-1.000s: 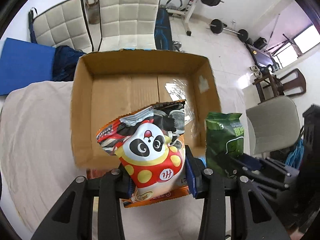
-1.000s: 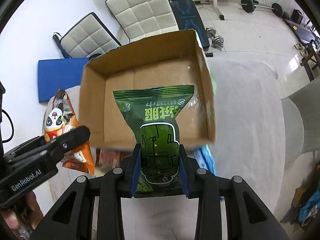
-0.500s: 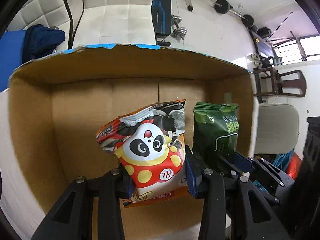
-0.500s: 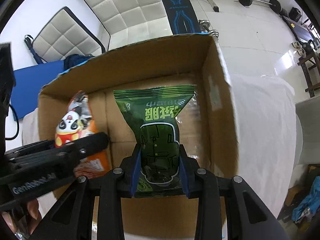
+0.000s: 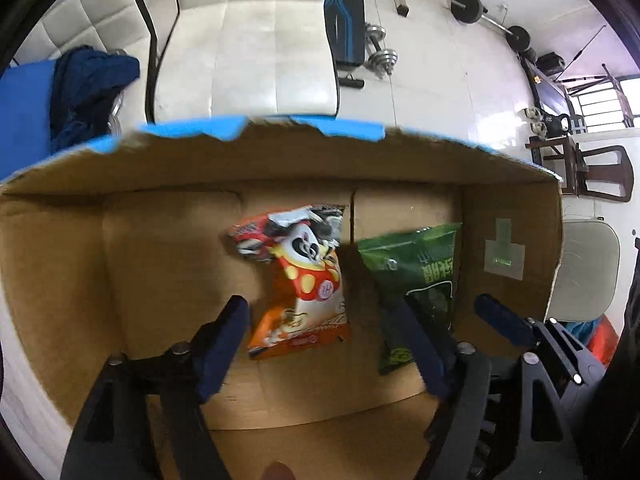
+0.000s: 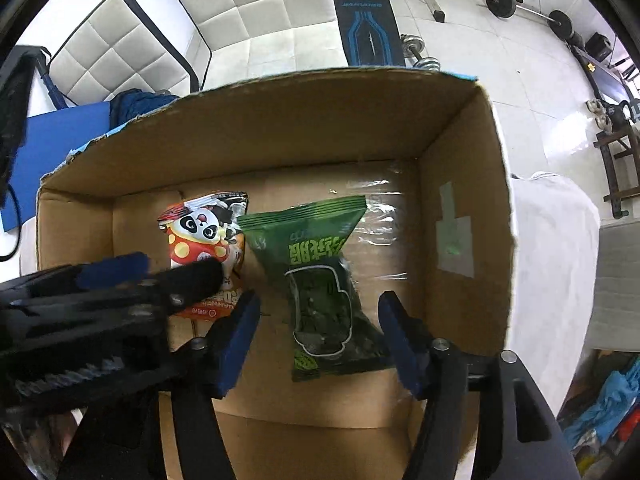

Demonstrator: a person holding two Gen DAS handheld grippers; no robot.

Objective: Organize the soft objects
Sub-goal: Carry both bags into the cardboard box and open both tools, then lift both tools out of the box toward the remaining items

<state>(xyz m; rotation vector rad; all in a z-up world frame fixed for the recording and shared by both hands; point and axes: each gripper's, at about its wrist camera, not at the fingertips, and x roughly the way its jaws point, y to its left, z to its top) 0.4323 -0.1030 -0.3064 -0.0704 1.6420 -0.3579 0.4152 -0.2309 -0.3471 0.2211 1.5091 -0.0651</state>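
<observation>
An orange panda snack bag lies on the floor of the cardboard box; it also shows in the right wrist view. A green snack bag lies beside it to the right, also seen in the left wrist view. My left gripper is open over the panda bag, jaws wide and touching nothing. My right gripper is open over the green bag. The left gripper's fingers cover part of the panda bag in the right wrist view.
The box wall rises on the right with a tape patch. White padded chairs stand behind the box, with a blue mat and dark cloth at left. A white cloth covers the table. Gym weights lie on the floor.
Both grippers have opened and let go of their bags. The panda bag and the green bag now lie on the box floor. Both grippers sit lower inside the box.
</observation>
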